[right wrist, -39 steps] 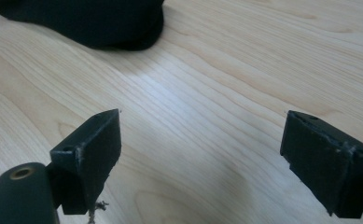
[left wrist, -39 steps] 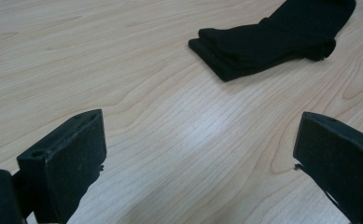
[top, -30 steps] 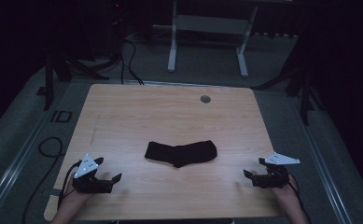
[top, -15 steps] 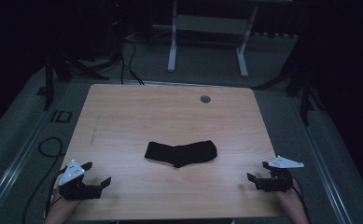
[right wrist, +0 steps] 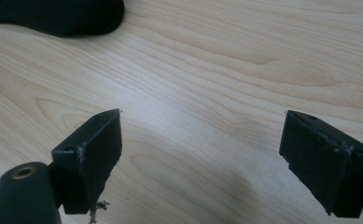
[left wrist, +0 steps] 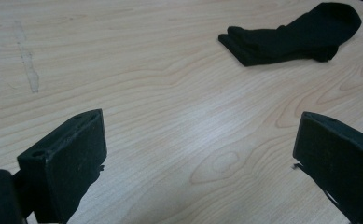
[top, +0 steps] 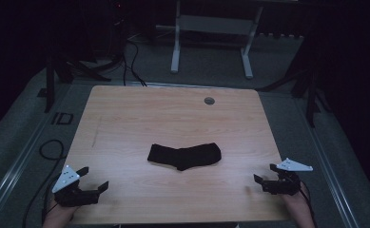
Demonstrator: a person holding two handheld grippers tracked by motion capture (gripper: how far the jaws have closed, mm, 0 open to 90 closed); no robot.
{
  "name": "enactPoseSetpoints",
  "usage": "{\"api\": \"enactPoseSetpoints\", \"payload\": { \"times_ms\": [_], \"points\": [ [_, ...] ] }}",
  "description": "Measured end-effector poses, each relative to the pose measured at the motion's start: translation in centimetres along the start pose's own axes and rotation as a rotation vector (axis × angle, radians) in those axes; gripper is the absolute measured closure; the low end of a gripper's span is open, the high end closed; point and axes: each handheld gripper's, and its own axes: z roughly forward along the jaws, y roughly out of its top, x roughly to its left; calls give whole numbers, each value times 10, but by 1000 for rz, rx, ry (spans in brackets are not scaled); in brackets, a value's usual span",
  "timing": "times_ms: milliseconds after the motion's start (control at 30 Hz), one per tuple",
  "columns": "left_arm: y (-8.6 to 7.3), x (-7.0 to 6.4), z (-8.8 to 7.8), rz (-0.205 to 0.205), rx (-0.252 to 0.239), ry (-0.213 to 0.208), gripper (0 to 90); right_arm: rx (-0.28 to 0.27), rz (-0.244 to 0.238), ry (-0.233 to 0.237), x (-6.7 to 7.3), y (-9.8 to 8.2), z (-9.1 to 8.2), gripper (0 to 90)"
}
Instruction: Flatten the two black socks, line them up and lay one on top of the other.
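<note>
Left claw: my left gripper (top: 93,179) sat at the near left corner of the table (top: 125,118), jaws spread wide with nothing between them.
Right claw: my right gripper (top: 264,176) sat at the near right edge, jaws just as wide and bare.
Left hand pose: my left hand (top: 59,216) came in from the bottom edge, low over the wood, the jaws aimed inward and away from me toward the table's middle.
Right hand pose: my right hand (top: 294,205) held its tool low, jaws aimed leftward across the table.
Socks: the black socks (top: 184,155) lay flat in the middle of the table, well apart from both claws, roughly midway between them.
Left gripper view: it showed the socks (left wrist: 291,35) as a folded pair, layered edges at one end, beyond my open jaws, and a pale scuff mark (left wrist: 29,70) on the wood.
Right gripper view: it caught one rounded end of the socks (right wrist: 58,16) at the top left corner, far past my jaws.
High view: it showed a small round grey cap (top: 209,100) near the far edge.
Surface: light wood grain.
Room: dark, with grey floor, cables (top: 49,152) at the left, and a white frame (top: 211,42) behind the table.
</note>
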Motion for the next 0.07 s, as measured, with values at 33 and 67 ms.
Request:
{"api": "enactPoseSetpoints", "payload": {
  "times_ms": [33,67],
  "points": [
    [0,0,0,1,2,3,32,0,0,1,0,0,0,127],
    [-1,0,0,1,0,3,32,1,1,1,0,-1,0,128]
  ]
}}
